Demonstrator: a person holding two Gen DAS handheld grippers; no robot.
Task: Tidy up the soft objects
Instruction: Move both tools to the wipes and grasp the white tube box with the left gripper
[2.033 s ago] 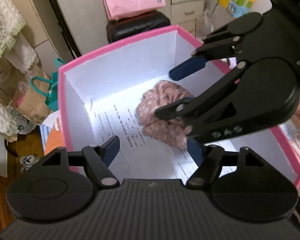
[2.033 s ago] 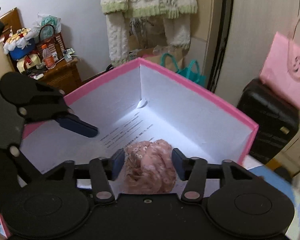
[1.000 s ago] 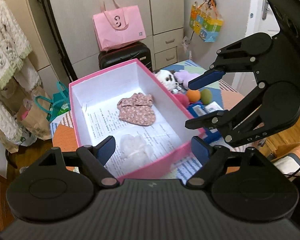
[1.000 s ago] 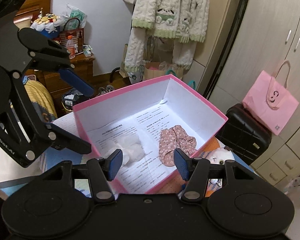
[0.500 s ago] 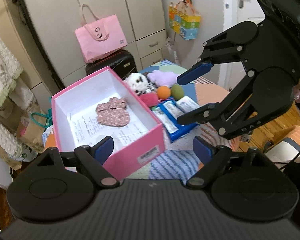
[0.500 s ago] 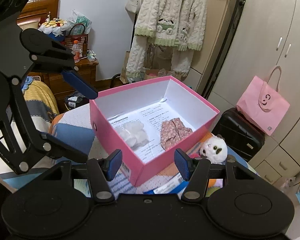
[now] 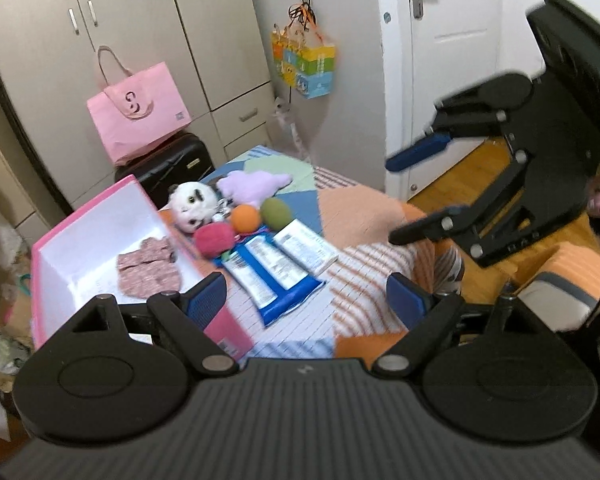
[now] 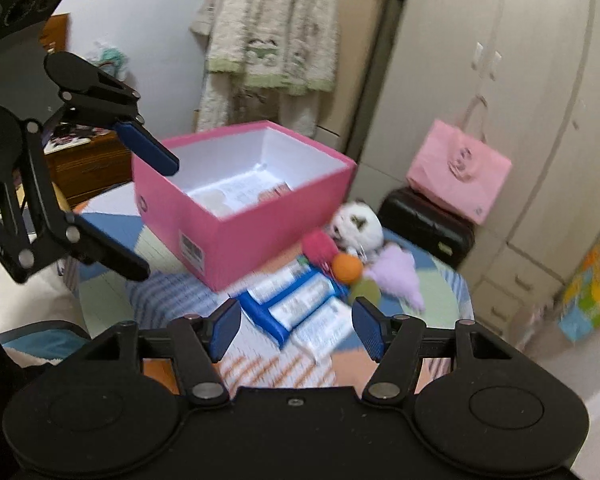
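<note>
Left wrist: patchwork cloth (image 7: 352,216) over table, wardrobe (image 7: 140,28) behind.

The left wrist view looks forward and down over its own left gripper (image 7: 306,296), which fills the lower frame. It faces the wardrobe wall and the door, with the pink box (image 7: 56,248) at lower left and the toys at centre, fairly near.

The right wrist view looks down over the right gripper (image 8: 296,328) from the other side, toward the hanging sweater and wardrobe, with the pink box (image 8: 260,236) at centre.

Both views share the box, the panda plush (image 7: 192,206) (image 8: 358,224), the pink bag (image 7: 138,112) (image 8: 458,172) and the patchwork bench (image 7: 360,216) (image 8: 112,236). Each view catches the other gripper at its edge.
</note>
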